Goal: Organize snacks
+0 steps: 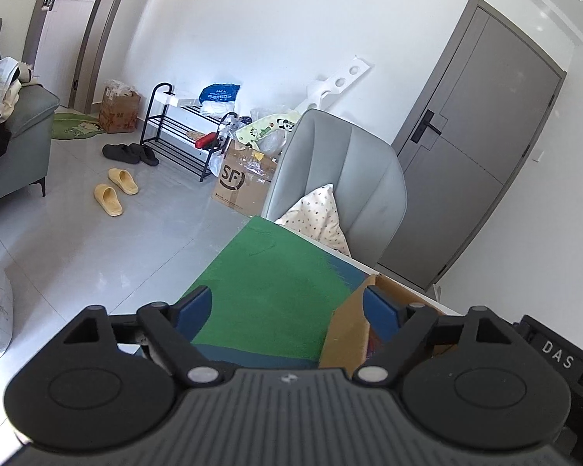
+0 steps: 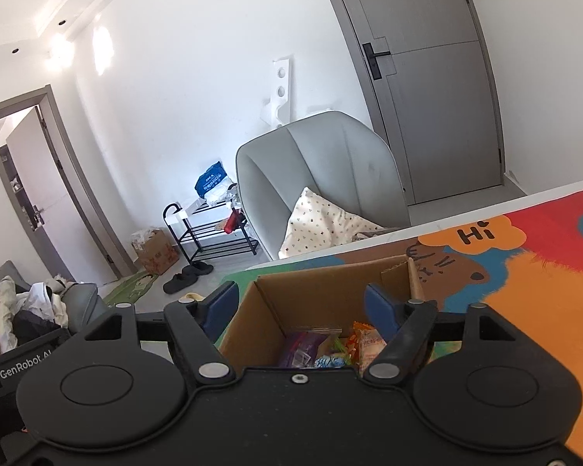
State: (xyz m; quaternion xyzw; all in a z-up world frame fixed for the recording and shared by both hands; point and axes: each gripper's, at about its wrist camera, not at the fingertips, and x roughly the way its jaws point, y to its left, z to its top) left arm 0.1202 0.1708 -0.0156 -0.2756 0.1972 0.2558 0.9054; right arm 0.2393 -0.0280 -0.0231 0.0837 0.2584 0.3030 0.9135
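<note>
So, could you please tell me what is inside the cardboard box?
The cardboard box holds snack packets: a purple one, an orange one, a blue-white one. The right gripper hides the rest.

Desk [image 2: 486, 204], white edge: one colourful cartoon mat [image 2: 544, 291]; one open cardboard box [image 2: 315, 291] standing on mat.

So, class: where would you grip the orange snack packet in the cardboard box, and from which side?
Grip the orange snack packet by its upper crimped edge, coming straight down through the open top of the cardboard box. It stands up among the other packets and the walls block any sideways approach. The open right gripper hangs above it.
</note>
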